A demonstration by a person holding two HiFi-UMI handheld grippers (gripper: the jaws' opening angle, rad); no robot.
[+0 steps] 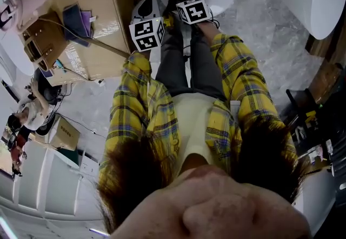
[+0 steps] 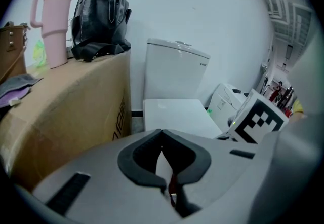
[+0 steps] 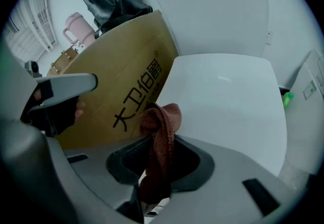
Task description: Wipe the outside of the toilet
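Your right gripper has its jaws clamped on the rust-brown knitted cloth, and a bunched fold pokes out ahead of the tips. The white ceramic toilet sits right in front with its lid down and its tall tank behind. The big brown cardboard box stands close along one side. Your left gripper is pressed together on nothing. I can't see the cloth touching porcelain, so wiping looks about to begin. Lead with that loose fold and lay it flat on the lid. Keep the hard jaw tips off the surface and work in overlapping passes toward the rim. Mind the gap by the box, where the cloth could snag.
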